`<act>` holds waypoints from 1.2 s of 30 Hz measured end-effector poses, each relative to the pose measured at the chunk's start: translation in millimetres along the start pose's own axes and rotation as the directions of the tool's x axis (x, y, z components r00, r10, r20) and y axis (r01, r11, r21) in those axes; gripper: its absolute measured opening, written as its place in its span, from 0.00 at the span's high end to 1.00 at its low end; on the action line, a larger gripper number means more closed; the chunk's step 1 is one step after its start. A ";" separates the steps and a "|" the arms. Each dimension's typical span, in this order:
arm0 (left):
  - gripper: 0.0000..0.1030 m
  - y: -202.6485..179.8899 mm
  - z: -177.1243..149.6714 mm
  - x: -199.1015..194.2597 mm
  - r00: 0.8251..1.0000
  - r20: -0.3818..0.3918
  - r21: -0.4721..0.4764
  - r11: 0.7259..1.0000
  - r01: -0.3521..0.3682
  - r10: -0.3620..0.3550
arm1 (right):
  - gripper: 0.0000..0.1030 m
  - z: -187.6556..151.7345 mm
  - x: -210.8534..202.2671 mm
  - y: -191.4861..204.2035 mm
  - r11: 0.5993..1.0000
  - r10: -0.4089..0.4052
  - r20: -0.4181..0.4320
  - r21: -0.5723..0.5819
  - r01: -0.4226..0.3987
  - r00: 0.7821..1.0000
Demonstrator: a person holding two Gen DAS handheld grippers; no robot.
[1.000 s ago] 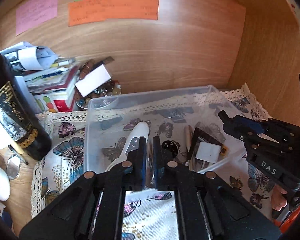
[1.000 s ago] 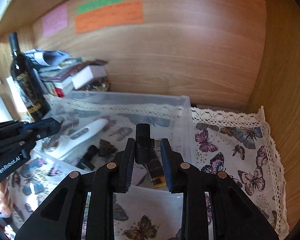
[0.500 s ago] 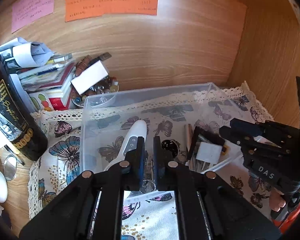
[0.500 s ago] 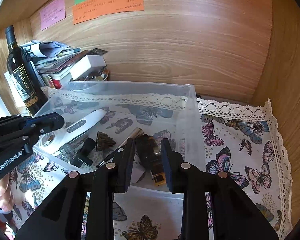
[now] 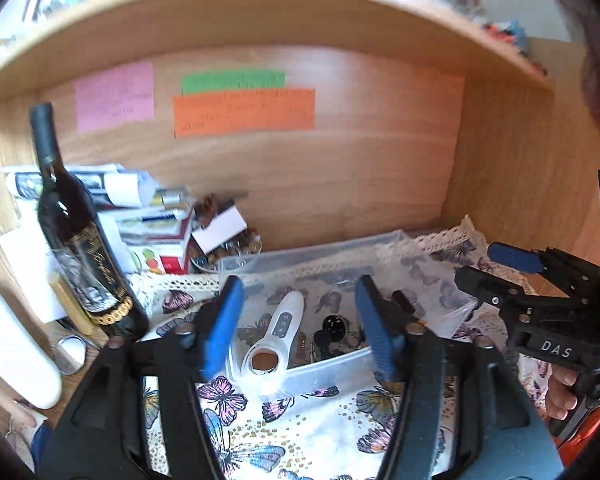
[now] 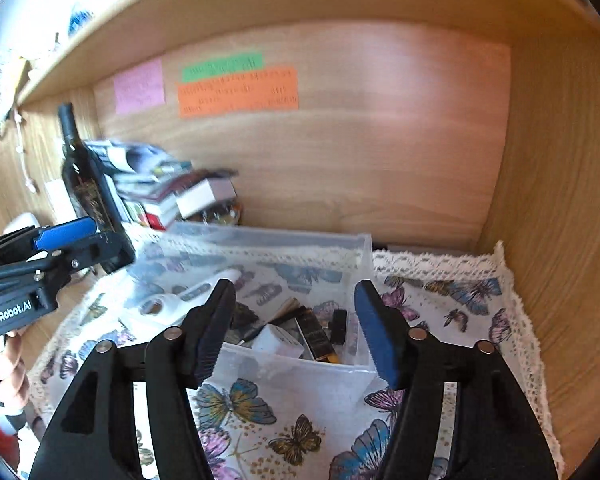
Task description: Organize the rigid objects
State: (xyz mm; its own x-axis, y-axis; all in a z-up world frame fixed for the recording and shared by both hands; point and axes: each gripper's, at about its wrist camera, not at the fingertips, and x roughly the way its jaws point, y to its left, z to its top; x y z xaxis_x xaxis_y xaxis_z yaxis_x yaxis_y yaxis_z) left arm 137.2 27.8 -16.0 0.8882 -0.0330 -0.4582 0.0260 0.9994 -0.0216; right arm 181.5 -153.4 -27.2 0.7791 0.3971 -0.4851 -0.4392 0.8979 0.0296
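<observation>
A clear plastic bin (image 5: 324,372) (image 6: 300,364) stands on a butterfly cloth and holds several small things: a white handheld device (image 5: 278,332) (image 6: 172,300), a black round piece (image 5: 334,324), a white cube (image 6: 278,340) and black-and-gold sticks (image 6: 318,336). My left gripper (image 5: 300,320) is open and empty, held back from and above the bin's near wall. My right gripper (image 6: 296,320) is open and empty, above the bin's near right corner. Each gripper also shows in the other's view, the right (image 5: 512,272) and the left (image 6: 60,240).
A dark wine bottle (image 5: 80,248) (image 6: 84,184) stands at the left. A pile of books and papers (image 5: 148,216) (image 6: 168,188) and a bowl of small things (image 5: 228,252) lie behind the bin. Wooden walls (image 6: 560,220) close the back and right. Butterfly cloth (image 6: 452,304) lies right of the bin.
Both grippers have opened and pulled back and up from the bin. The black piece the right gripper held now lies in the bin; what the left held is no longer between its fingers.
</observation>
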 end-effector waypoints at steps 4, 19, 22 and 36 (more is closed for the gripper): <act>0.12 -8.6 -1.7 -28.9 0.998 0.065 0.009 1.000 -0.009 0.009 | 0.20 -0.2 -33.4 4.9 1.000 -0.004 0.080 -0.001 0.004 0.997; 0.00 -22.8 -22.9 -109.6 0.970 0.224 -0.019 0.996 -0.092 0.094 | 0.00 -15.2 -111.1 31.2 1.000 -0.023 0.253 -0.011 0.026 0.967; 0.00 -25.4 -27.0 -118.1 0.968 0.235 -0.021 0.996 -0.091 0.094 | 0.00 -19.0 -117.0 33.9 1.000 -0.025 0.262 -0.006 0.028 0.965; 0.00 -28.7 -31.4 -128.4 0.960 0.262 -0.019 0.995 -0.096 0.098 | 0.00 -25.1 -130.6 38.0 0.999 -0.035 0.282 -0.002 0.037 0.959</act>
State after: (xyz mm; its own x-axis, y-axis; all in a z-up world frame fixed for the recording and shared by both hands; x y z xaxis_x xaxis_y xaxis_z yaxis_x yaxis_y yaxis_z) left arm 8.0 3.1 15.5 0.9756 0.0680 -0.2089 -0.0683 0.9976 0.0060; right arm 51.8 -176.0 15.3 0.8884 0.4033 -0.2195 -0.4113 0.9114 0.0098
